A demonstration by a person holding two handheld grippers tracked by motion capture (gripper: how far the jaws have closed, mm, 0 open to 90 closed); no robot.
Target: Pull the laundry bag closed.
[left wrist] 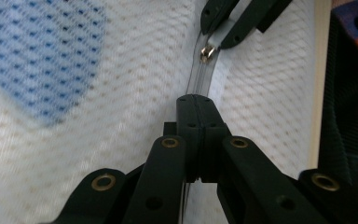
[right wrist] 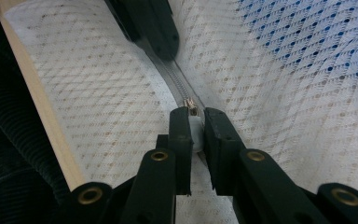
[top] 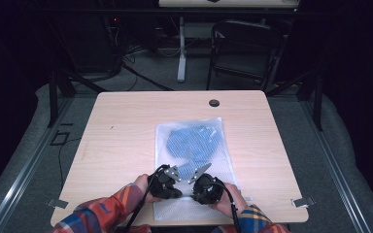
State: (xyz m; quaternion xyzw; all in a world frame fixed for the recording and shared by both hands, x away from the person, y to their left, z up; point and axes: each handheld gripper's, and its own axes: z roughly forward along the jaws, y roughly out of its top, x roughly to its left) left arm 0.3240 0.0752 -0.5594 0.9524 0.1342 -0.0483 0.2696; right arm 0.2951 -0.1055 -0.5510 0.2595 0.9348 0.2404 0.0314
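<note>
Here, seen from above, a white mesh bag (top: 194, 160) lies flat on a pale wooden table (top: 121, 141), slightly right of the middle, with its near end reaching almost to the table's front edge. A blue cloth (top: 193, 142) shows through the mesh in the bag's far half. Bare wood lies open to the left and right of the bag and beyond it, up to a small round hole (top: 214, 103) near the far edge.

Two hands in plaid sleeves (top: 102, 213) come in from the bottom, close together over the near end of the bag. The left gripper (top: 169, 187) and the right gripper (top: 205, 188) sit just beside each other, tips turned toward one another.

In the left gripper view, the left gripper's (left wrist: 196, 100) jaws are pressed together on the zipper (left wrist: 199, 81), with the metal zipper slider (left wrist: 208, 52) just beyond, at the tips of the other gripper. In the right gripper view, the right gripper (right wrist: 195, 122) pinches the white tab right behind the slider (right wrist: 190, 106). The table's front edge (right wrist: 42, 107) runs close beside the bag there.
</note>
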